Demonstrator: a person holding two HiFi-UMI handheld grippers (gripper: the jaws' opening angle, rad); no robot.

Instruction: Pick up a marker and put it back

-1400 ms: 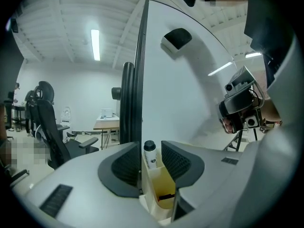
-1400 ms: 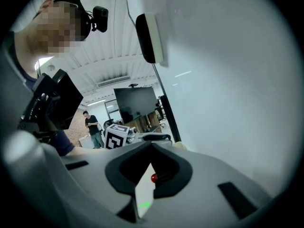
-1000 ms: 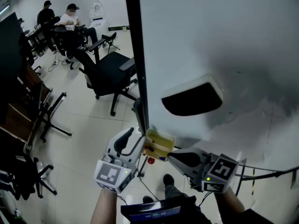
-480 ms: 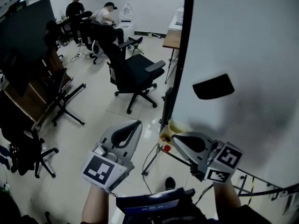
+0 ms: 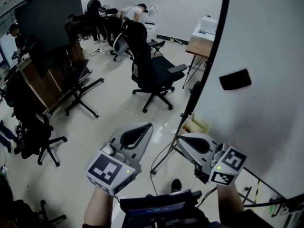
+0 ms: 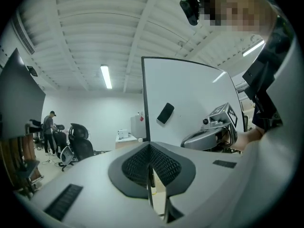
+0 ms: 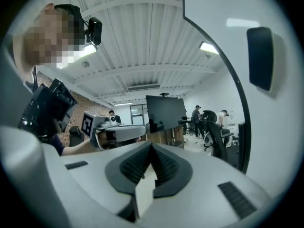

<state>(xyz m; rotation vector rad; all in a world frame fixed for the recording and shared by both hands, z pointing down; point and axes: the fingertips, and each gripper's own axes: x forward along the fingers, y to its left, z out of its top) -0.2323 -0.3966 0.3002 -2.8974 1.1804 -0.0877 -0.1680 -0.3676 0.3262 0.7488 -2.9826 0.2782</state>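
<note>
In the lower middle of the head view, the left tongs [image 5: 149, 126] are hanging above the floor [image 5: 109, 118]. They are pressed together with nothing between them, and their tips are pointing toward the upper right. Just to their right, the right tongs [image 5: 179, 140] are pointing left with their tips meeting, and they too are pinching nothing. A whiteboard [image 5: 266, 42] is filling the right side of the frame, and a black eraser [image 5: 235, 79] is sticking to it at the upper right. A pale yellow tray [image 5: 198, 123] is sitting beside the board's dark edge, just above the right tongs. The marker is not showing clearly in any view, and neither pair of tongs is carrying it. A black chair [image 5: 154, 72] is standing in the upper middle. Beyond it, people [image 5: 97, 4] are gathering at the top left, next to a large dark screen [image 5: 50, 18].
</note>
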